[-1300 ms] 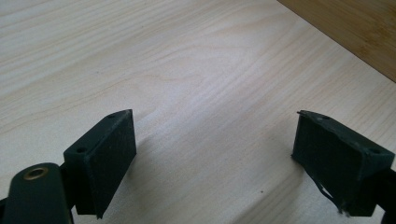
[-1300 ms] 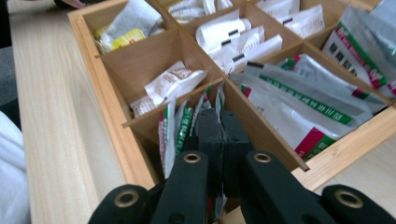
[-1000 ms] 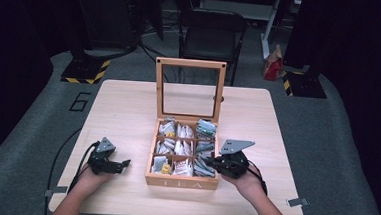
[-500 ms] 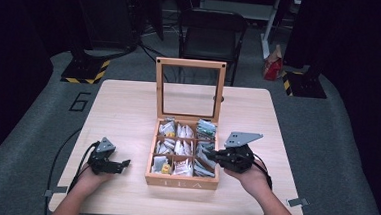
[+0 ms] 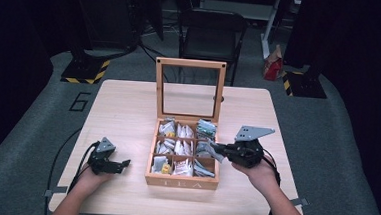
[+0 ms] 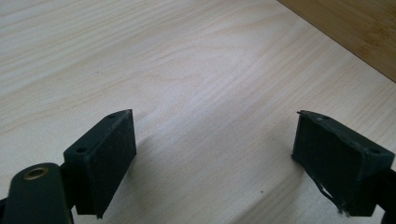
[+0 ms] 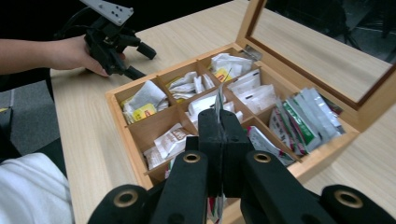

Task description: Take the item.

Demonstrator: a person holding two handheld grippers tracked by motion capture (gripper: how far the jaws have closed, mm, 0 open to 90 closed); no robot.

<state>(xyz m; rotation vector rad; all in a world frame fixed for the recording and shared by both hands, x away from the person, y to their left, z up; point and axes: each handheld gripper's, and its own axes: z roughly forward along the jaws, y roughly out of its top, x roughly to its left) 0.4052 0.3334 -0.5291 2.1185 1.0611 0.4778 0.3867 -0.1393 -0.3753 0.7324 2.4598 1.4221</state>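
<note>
A wooden tea box (image 5: pixel 181 182) stands open in the middle of the table, its glass lid (image 5: pixel 191 63) upright at the back. Its compartments hold several tea bags (image 5: pixel 176 146). My right gripper (image 5: pixel 216 150) hovers over the box's right column, shut on a grey tea bag packet (image 5: pixel 219 154). In the right gripper view the jaws (image 7: pixel 219 121) pinch that packet (image 7: pixel 218 100) edge-on above the box (image 7: pixel 116 105). My left gripper (image 5: pixel 124 163) rests on the table left of the box, open. Between its pads (image 6: pixel 215 154) there is only bare wood.
The light wooden table (image 5: pixel 128 108) has bare room left, right and behind the box. A black chair (image 5: pixel 211 28) stands beyond the far edge, and a red bag (image 5: pixel 273 62) lies on the floor at the back right. The left hand and gripper (image 7: pixel 140 60) appear across the box.
My right gripper has risen from the box's right column with the packet in its jaws. The left gripper has stayed where it was.
</note>
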